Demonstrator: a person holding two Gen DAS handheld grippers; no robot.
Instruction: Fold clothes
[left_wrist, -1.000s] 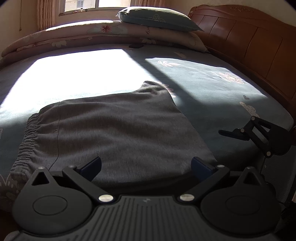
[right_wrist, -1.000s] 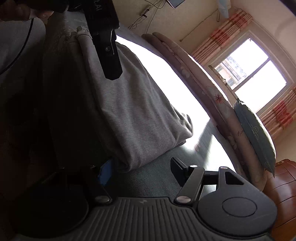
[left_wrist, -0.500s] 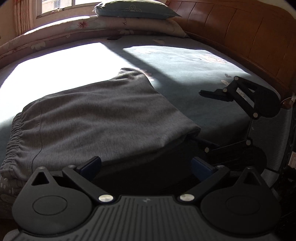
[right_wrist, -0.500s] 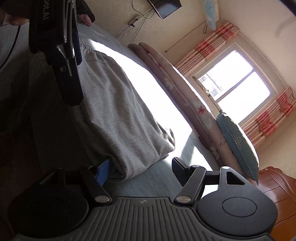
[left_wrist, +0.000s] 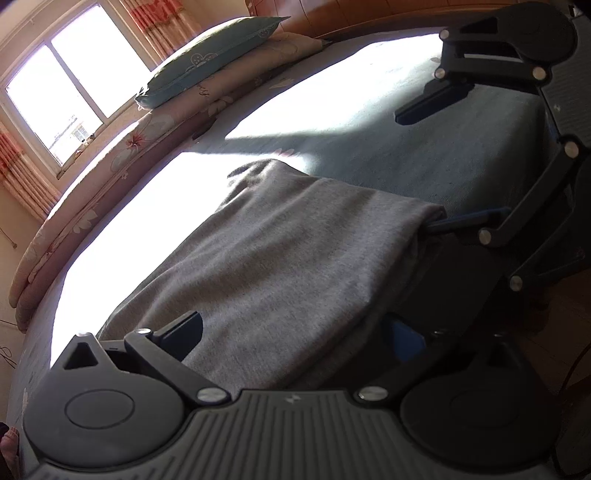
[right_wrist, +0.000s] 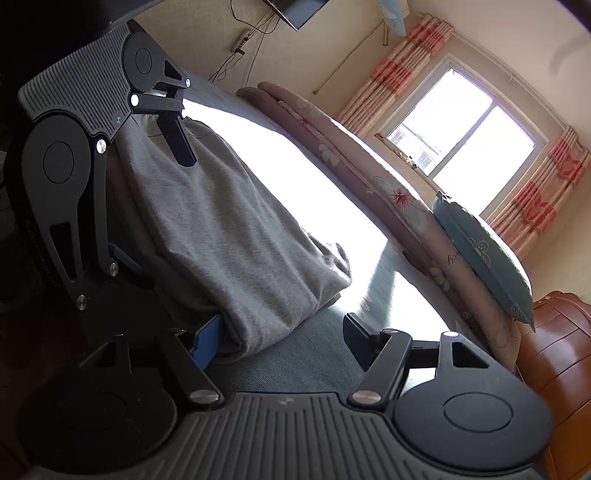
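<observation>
Folded grey trousers (left_wrist: 280, 258) lie on the bed (left_wrist: 424, 155); left gripper (left_wrist: 295, 332) and right gripper (right_wrist: 280, 332) both gape wide, straddling the near edge, clamping nothing

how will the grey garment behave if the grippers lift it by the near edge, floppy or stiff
Probably floppy: the grey garment drapes over the bed edge and sags in soft folds. It looks like thick knit in folded layers, so likely fairly heavy for cloth and apt to hang between the grippers. Its matte weave suggests it won't slip easily.
</observation>
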